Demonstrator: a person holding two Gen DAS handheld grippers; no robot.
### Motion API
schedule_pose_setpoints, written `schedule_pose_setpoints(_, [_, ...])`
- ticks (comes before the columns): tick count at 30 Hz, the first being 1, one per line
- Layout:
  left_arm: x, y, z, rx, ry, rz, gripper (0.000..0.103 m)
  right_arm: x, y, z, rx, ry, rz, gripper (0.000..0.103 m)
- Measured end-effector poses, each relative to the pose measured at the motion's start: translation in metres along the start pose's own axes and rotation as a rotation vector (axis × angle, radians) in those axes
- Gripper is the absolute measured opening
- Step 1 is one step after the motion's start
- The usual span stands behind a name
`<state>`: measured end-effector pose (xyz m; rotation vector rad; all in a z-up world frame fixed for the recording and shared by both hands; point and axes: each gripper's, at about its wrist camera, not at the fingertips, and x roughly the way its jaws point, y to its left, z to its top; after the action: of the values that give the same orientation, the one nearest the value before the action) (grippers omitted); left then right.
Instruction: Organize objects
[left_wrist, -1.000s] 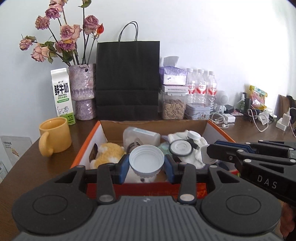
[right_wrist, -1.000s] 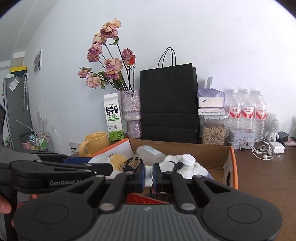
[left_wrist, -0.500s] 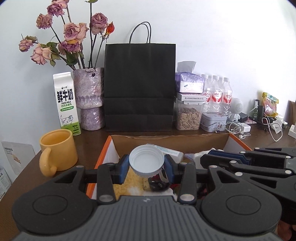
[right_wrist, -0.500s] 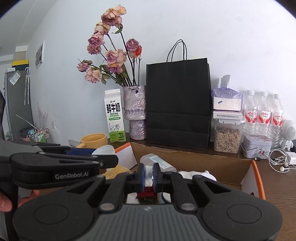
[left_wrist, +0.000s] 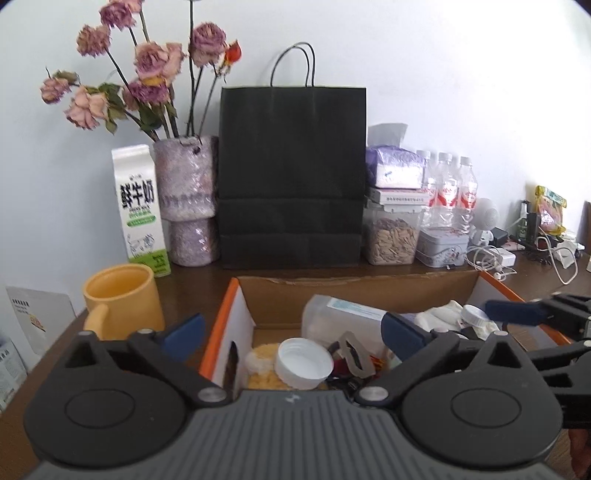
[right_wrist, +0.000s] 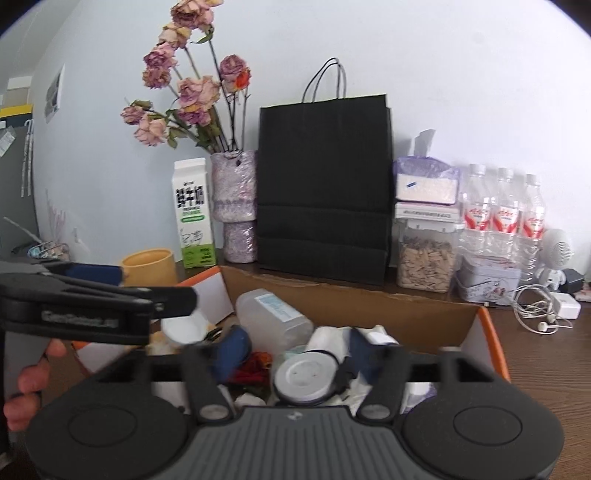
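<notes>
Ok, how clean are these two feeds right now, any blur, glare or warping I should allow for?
Left wrist view: mostly sharp, the white cap in the cardboard box reads clearly; fisheye bends the edges. Right wrist view: softer, the left gripper is motion-smeared and its lettering unreadable, the right gripper fingers are blurred too. Both views: even light, no hard glare, dark corners from the lens.

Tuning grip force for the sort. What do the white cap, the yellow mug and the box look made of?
White cap: looks like moulded plastic, semi-matte, with a thin rim and a smooth hollow inside. Yellow mug: probably ceramic, with a thick wall and an even satin glaze; coated metal can't be ruled out. Box: cardboard, with raw brown inner walls, a ragged top edge and an orange printed outside.
</notes>
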<state>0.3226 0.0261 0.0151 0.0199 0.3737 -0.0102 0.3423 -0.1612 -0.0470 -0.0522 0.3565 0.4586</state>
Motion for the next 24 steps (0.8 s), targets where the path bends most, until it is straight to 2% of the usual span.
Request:
schedule_pose_setpoints(1, [-0.001,0.000,0.001,0.001,0.002,0.002,0.103,-0.002,0.000,0.000,-0.003,-0.009,-0.018,0.088])
schedule_pose_setpoints(5, [-0.003,0.001,0.001,-0.002,0.006,0.010,0.103,-0.006,-0.005,0.002,-0.004,-0.018,-0.059,0.103])
schedule_pose_setpoints(14, [-0.025,-0.003,0.002,0.005,0.001,-0.008,0.103,-0.028,-0.008,0.003,0.007,-0.017,-0.092,0.103])
schedule_pose_setpoints(24, [-0.083,-0.007,-0.005,0.015,0.000,-0.041,0.103,-0.080,0.002,-0.008,0.055,0.018,-0.094,0.103])
